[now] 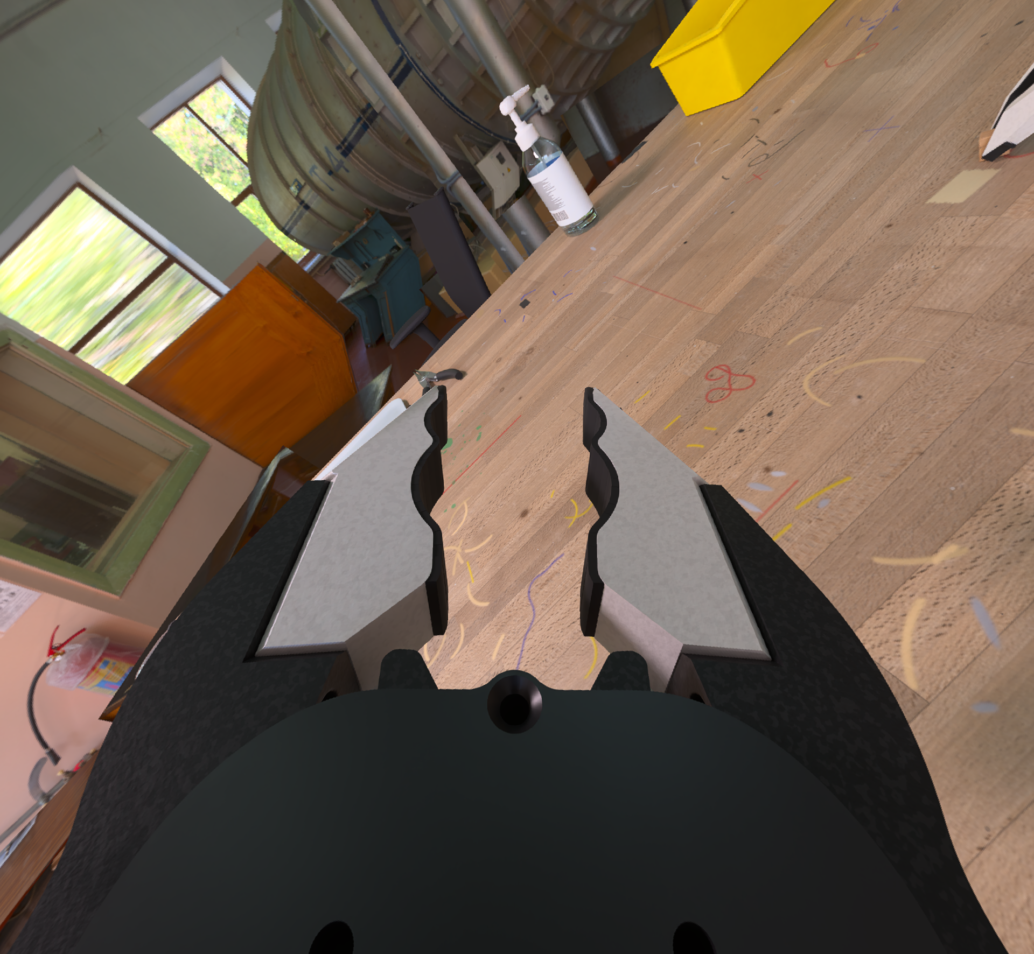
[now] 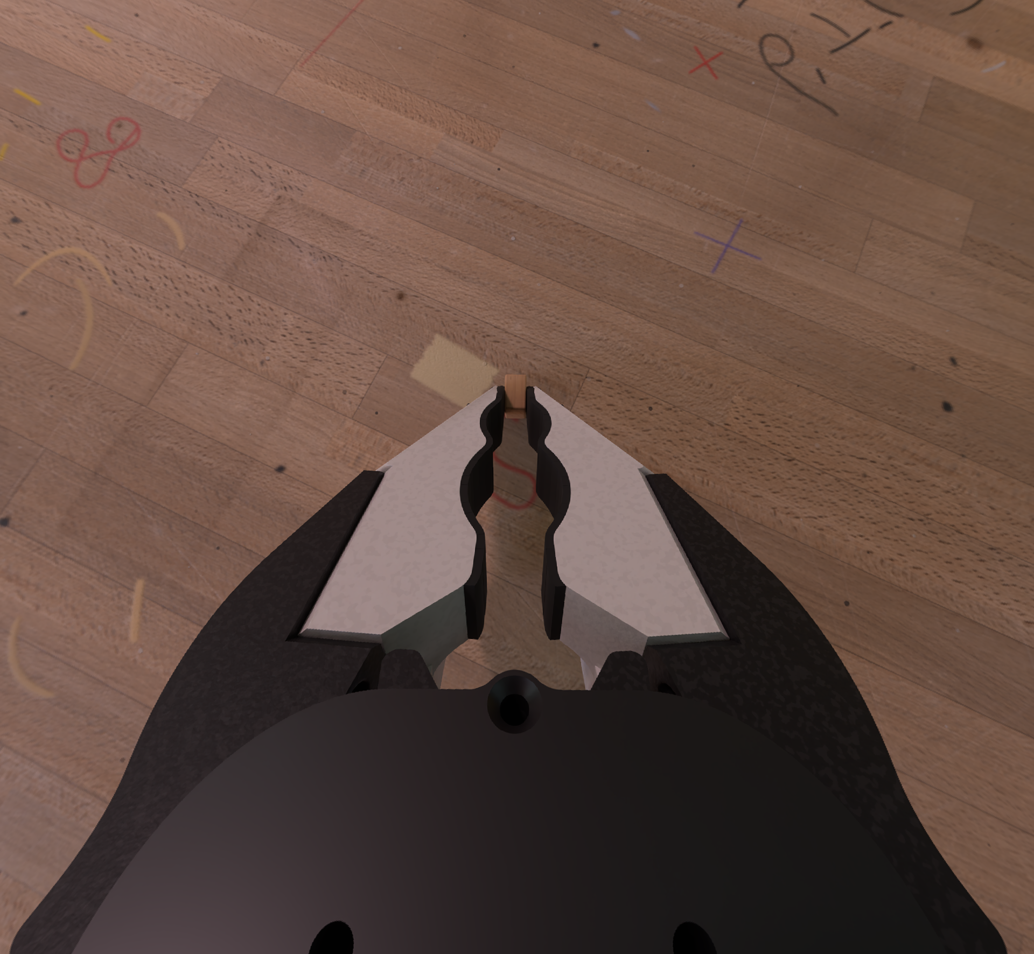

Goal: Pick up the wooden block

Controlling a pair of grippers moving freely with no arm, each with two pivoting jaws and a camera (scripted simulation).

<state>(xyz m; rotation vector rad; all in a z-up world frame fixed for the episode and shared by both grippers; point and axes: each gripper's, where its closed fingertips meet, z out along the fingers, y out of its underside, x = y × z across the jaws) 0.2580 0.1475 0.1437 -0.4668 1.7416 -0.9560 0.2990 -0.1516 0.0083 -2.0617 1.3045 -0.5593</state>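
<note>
Near the worktop's edge, in the left wrist view, the left gripper stood with fingers apart, empty; a pump bottle and yellow bin sat along that edge. In the right wrist view, the right gripper pinched the wooden block at its fingertips, away from any edge of the worktop.

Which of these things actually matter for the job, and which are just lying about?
In the job:
- wooden block, pinched at the tips of the right gripper

Lying about:
- yellow bin
- pump bottle
- left gripper, open and empty
- table, covered in scribbles
</note>
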